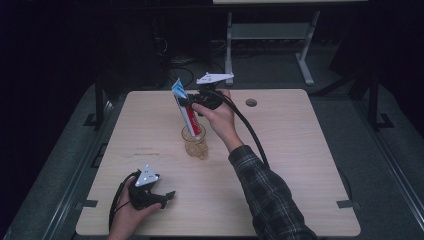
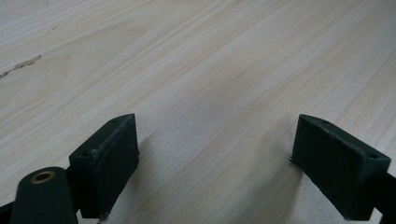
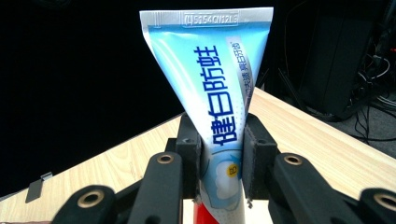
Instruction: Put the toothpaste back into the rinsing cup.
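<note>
The right gripper (image 1: 192, 102), fingers pinching the toothpaste tube (image 3: 212, 98), is standing it in the glass cup (image 1: 194, 142) mid-tabletop (image 1: 300, 150). Next, I judge: lower, then release. The left gripper (image 1: 162, 197) rests near, fingers spread.

toothpaste tube (image 1: 186, 111) — blue-red, tilted | lower end in glass cup (image 1: 194, 144)

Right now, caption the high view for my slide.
Right tool lowers a toothpaste tube into a glass cup; left tool rests open.
</note>
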Motion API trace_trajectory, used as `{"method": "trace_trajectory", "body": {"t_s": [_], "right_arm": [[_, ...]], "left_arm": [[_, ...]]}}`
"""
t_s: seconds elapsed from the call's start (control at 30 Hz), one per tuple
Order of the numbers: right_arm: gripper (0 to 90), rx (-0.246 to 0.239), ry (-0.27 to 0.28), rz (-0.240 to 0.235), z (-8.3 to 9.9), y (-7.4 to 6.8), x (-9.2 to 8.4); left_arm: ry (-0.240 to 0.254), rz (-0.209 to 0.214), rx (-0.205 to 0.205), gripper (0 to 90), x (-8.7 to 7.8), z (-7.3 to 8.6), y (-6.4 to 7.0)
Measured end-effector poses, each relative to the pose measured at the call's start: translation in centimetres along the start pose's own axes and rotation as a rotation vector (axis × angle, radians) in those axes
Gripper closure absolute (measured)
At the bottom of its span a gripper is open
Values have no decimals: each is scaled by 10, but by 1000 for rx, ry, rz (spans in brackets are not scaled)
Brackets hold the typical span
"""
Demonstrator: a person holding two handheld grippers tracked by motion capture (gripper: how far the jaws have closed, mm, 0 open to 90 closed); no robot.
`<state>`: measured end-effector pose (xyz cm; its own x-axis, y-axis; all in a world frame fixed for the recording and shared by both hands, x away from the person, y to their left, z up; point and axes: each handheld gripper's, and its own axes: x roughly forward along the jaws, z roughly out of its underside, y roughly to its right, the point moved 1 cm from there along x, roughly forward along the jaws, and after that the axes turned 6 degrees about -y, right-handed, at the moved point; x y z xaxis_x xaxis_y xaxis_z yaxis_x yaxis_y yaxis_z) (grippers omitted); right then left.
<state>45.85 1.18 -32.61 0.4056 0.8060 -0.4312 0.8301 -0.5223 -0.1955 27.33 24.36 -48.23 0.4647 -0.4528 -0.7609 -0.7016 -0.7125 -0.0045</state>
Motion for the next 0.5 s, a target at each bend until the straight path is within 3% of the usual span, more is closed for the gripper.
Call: {"method": "trace_trajectory", "body": {"t_s": [0.5], "right_arm": [[716,8,-23,-3,17,3,6]], "left_arm": [[-3,0,4,134,0,0,0]]}}
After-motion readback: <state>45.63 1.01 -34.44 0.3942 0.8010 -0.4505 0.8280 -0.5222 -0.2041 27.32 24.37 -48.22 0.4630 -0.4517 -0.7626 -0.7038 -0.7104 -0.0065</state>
